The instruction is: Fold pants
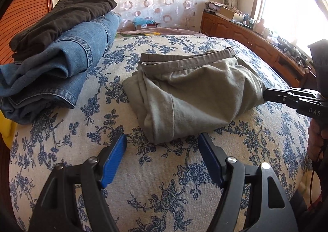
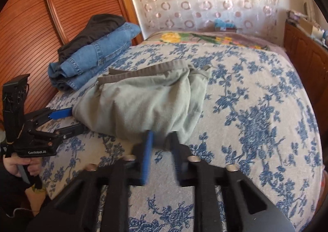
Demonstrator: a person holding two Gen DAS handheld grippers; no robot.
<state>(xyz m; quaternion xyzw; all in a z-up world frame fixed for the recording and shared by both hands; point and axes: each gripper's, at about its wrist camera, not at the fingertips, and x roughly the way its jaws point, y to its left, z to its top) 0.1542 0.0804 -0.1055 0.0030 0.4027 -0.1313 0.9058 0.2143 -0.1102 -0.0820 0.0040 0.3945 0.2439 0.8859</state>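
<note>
At the left edge of the bed (image 1: 155, 186), a pair of dark trousers (image 1: 61, 16) lies folded on top of folded jeans (image 1: 67, 55), a stack that looks finished and set aside. Just right of it, near the front edge of the floral cover, the left gripper (image 1: 162, 139) hovers with its blue fingers (image 1: 114, 158) spread wide and nothing between them, close to the near corner of the olive pants (image 1: 184, 92) but not touching them. These pants lie in the middle of the bed, already gathered into a short, thick bundle, with the waistband (image 1: 184, 60) along the far side and the legs doubled over beneath. The folds are loose and rumpled, and the right side bulges, so the bundle reads as mostly folded but not yet tidy. At that right edge the right gripper (image 1: 264, 95) comes in low; its fingers look pressed together on a lip of the cloth, though its own view is blurred. What remains, by my judgement, is one last fold or a smoothing, then perhaps moving the bundle to the stack.
</note>
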